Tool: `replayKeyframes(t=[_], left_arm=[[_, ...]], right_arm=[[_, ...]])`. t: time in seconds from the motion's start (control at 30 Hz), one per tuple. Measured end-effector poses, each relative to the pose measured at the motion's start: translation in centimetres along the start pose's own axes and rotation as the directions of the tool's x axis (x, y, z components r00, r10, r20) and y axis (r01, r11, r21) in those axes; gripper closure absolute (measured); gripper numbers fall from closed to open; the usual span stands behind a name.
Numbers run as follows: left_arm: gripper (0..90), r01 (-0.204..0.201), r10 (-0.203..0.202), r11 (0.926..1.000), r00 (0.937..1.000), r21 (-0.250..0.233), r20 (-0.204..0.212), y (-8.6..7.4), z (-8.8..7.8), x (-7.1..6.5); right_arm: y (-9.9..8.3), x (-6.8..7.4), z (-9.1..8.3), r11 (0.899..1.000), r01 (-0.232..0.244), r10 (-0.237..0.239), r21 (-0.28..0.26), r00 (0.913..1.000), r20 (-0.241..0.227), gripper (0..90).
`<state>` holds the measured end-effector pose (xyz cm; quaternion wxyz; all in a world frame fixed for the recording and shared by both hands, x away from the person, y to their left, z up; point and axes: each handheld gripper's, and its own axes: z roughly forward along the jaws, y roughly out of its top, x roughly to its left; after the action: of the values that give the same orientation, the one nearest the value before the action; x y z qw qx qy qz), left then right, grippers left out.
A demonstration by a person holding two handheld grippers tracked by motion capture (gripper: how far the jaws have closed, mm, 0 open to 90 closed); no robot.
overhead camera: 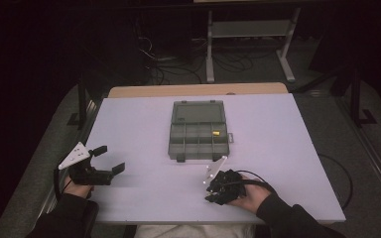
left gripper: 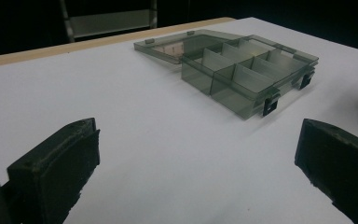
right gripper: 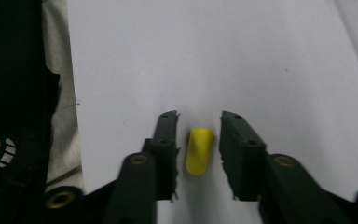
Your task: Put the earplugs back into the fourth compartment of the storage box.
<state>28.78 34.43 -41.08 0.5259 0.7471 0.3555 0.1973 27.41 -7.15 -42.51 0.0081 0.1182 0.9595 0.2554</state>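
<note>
I have the right gripper point(right gripper: 198, 140) nearly closed around a yellow piece point(right gripper: 199, 150), pads not yet pressing it; the left gripper point(left gripper: 191, 177) gapes wide. Next I clamp, then carry it to the organizer box point(overhead camera: 198, 130).

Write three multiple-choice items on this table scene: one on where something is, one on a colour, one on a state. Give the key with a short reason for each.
1. Where does the small piece lie in the right gripper view?
A. Between the right gripper's two jaws, on the table
B. On the organizer's lid
C. Under the left gripper

2. What colour is that small piece?
A. Red
B. Yellow
C. Blue

3. How is the compartment organizer box?
A. Latched shut
B. Turned upside down
C. Open, lid laid back flat

Key:
1 A, the piece sits in the gap between the jaws, with a narrow space showing on each side.
2 B, it is bright yellow against the white table.
3 C, the high view and the left gripper view show bare dividers and the lid lying behind them.
</note>
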Motion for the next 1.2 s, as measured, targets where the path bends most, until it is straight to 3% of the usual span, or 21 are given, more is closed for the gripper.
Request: replayKeyframes(t=[0.1,0.33,0.7,1.2], left_arm=[[0.0,0.000,0.000,1.0000,1.0000,0.000,0.000,0.0,0.0,0.0],[0.0,0.002,-0.002,1.0000,1.0000,-0.001,0.001,0.0,0.0,0.0],[0.0,0.001,-0.001,1.0000,1.0000,0.000,-0.002,0.0,0.0,0.0],[0.0,0.001,-0.001,1.0000,1.0000,0.003,-0.002,0.0,0.0,0.0]], right_arm=[[0.0,0.0,0.2,1.000,-0.005,0.005,0.018,1.0000,-0.004,77.2],[0.2,0.0,0.0,1.000,-0.009,0.010,0.015,1.0000,-0.003,78.6],[0.8,-0.4,-1.8,1.000,-0.009,0.010,-0.026,0.9997,0.024,78.6],[3.0,-1.3,-4.2,0.998,0.033,-0.030,-0.056,0.9982,0.053,78.6]])
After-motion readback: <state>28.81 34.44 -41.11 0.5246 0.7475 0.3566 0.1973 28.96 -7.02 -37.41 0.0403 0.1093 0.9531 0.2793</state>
